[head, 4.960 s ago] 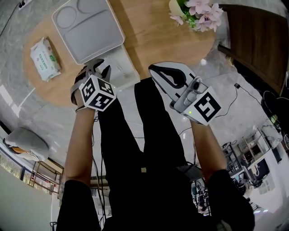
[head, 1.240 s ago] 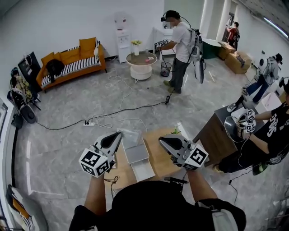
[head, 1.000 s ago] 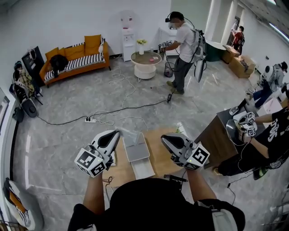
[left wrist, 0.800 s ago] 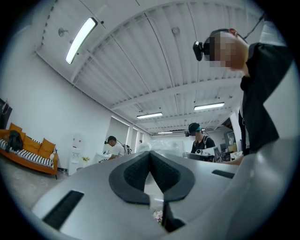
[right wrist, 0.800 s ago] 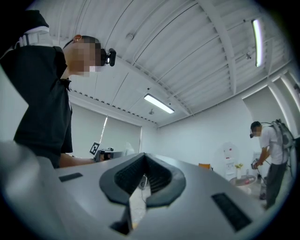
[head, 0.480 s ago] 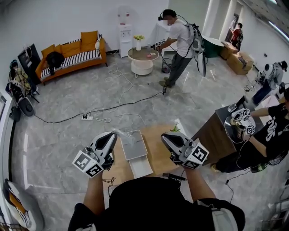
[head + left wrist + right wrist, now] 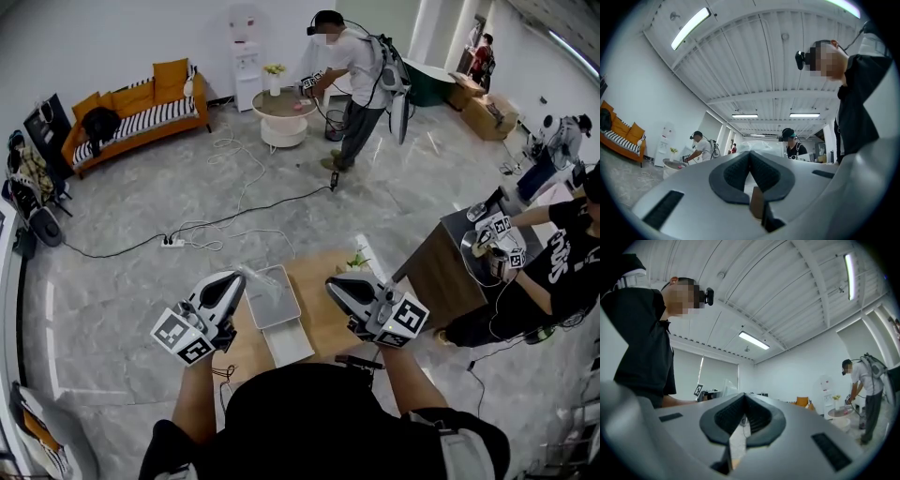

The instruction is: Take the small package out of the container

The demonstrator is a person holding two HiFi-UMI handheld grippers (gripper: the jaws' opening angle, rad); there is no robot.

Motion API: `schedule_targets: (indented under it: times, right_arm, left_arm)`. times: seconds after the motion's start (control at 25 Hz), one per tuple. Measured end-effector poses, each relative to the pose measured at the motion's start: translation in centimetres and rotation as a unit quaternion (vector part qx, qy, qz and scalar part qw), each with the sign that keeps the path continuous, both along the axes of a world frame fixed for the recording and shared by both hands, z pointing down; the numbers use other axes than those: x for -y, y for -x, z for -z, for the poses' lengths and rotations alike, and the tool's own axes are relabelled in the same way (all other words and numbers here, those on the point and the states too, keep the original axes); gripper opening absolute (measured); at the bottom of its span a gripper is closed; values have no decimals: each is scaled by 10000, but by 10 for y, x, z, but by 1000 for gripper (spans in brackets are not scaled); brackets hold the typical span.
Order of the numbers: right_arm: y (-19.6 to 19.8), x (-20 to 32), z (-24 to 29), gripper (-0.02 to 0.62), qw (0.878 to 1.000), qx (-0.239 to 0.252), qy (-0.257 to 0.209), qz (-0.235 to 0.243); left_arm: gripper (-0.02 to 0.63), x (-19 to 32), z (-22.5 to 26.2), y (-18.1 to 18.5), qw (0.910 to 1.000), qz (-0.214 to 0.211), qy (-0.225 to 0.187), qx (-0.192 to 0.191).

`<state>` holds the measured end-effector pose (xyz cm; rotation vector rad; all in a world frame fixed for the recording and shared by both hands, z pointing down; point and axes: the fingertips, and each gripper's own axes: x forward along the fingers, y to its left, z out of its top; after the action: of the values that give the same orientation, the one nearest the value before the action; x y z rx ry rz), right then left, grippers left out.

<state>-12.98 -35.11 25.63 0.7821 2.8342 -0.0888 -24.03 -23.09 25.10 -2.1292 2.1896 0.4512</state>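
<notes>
compared with five seconds ago, the head view rises from a steep look at the tabletop to a wide look across the room. both grippers now stand lifted off the table, and over the last half second they barely shift.

small package: not visible in any present view. five seconds ago it lay on the wood left of the grey tray [image 7: 272, 298], outside the container. that part of the table [image 7: 328, 314] is now hidden behind the left gripper [image 7: 240, 278].

container [image 7: 296, 347]: white box at the near edge of the table, between the two grippers, too small here to see inside. the grey tray lies just beyond it.

progress, as a judgement: the removal looks already done, with nothing left but to set the tools down. the package's resting place cannot be confirmed here.

left gripper: clenched, pads [image 7: 737, 172] meeting at the tips with no package between them. clear crumpled film [image 7: 759, 143] shows just past those tips; whether it is pinched or merely lies beyond cannot be told.

right gripper [image 7: 332, 283]: likewise clenched and empty, pads [image 7: 758, 417] touching at the tips, with only floor seen through the slot below.

surroundings: small plant [image 7: 357, 262] at the far table edge; standing person [image 7: 352, 80] with a headset at a round table [image 7: 281, 108] well beyond; orange sofa [image 7: 141, 98] by the wall.
</notes>
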Motion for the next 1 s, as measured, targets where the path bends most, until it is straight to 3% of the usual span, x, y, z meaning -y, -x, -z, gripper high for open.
schedule_targets:
  times: [0.24,1.0]
  right_arm:
    - [5,0,-9,11,9998,-102,-156,48]
    - [29,31,-14,11,9998,-104,-33,173]
  left_arm:
    - [17,11,-10,4,9998,-170,51,-100]
    - [17,48,-21,24,9988,-363,22,-322]
